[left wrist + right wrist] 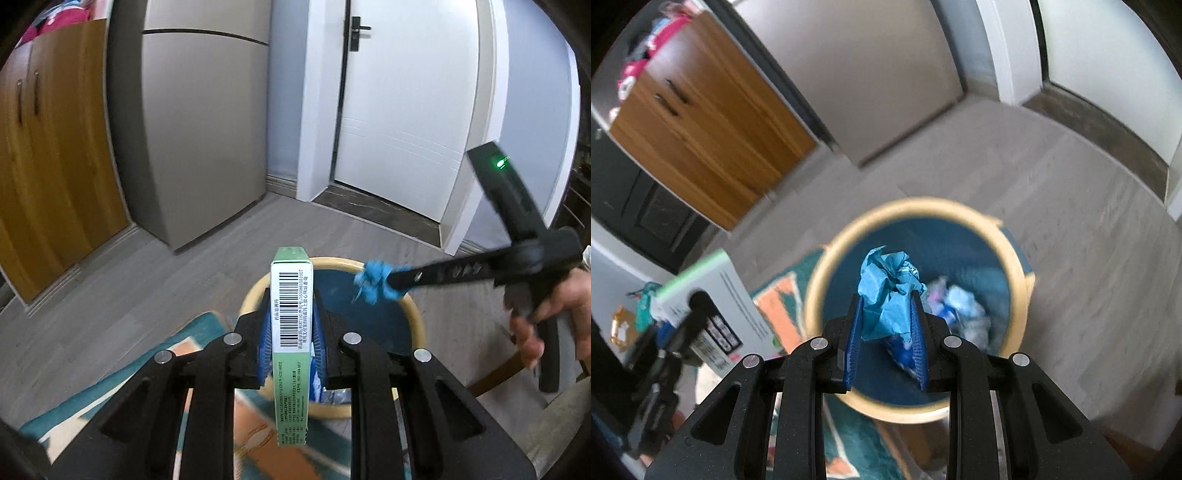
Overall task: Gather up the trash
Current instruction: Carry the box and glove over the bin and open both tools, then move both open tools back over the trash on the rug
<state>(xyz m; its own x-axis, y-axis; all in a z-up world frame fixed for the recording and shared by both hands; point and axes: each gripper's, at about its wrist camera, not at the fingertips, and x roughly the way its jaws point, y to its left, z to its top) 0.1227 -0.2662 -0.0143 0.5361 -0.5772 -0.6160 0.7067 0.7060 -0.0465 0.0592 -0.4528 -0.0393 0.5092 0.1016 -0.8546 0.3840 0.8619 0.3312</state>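
Note:
My left gripper point(291, 295) is shut on a green and white carton with a barcode point(291, 314), held upright over the near rim of a round bin point(413, 306) with a tan rim and dark blue inside. My right gripper point(886, 295) is shut on a crumpled blue paper wad point(886, 291), held above the bin's opening point(1015, 266). In the left wrist view the right gripper point(384, 284) reaches in from the right with the wad point(375, 282). In the right wrist view the carton point(713, 295) shows at left. Crumpled trash point(960, 314) lies in the bin.
The bin stands on grey wood floor beside a teal and orange rug point(207, 332). A wooden cabinet point(55, 166), a grey fridge point(207, 129) and a white door point(406, 110) stand behind. A person's hand point(554, 314) holds the right gripper.

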